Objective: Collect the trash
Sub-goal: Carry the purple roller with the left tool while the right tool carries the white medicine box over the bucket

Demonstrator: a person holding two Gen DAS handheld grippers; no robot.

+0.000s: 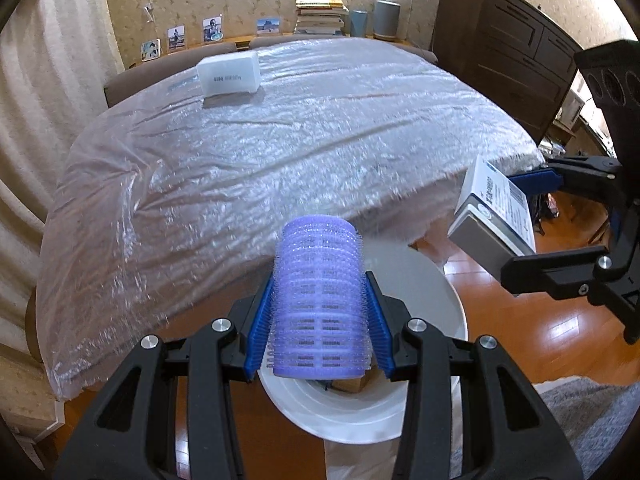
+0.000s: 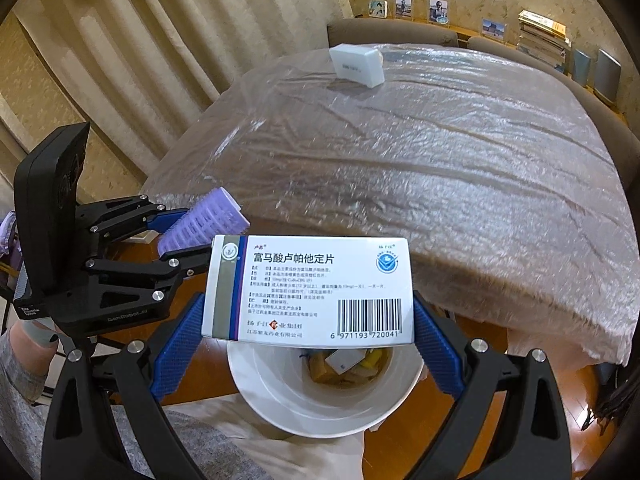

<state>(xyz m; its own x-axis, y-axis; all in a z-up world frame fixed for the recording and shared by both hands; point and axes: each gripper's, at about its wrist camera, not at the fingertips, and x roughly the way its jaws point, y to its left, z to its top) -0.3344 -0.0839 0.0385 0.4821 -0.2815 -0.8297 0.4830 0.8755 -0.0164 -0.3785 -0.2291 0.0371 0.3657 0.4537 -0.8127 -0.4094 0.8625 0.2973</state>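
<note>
Gripping a purple bristled cylindrical hair roller (image 1: 320, 304), the left hand-held gripper (image 1: 318, 312) hangs over the round white plastic bin (image 2: 324, 404) off the plastic-covered counter's (image 1: 280, 140) near edge; the right hand-held gripper (image 2: 308, 332) clamps a white printed cardboard medicine box (image 2: 308, 284) above it.

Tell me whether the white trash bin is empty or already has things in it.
Not empty. The right wrist view looks down into the white trash bin, and its bottom holds several discarded pieces, yellow and white among them. How full cannot be told.
</note>
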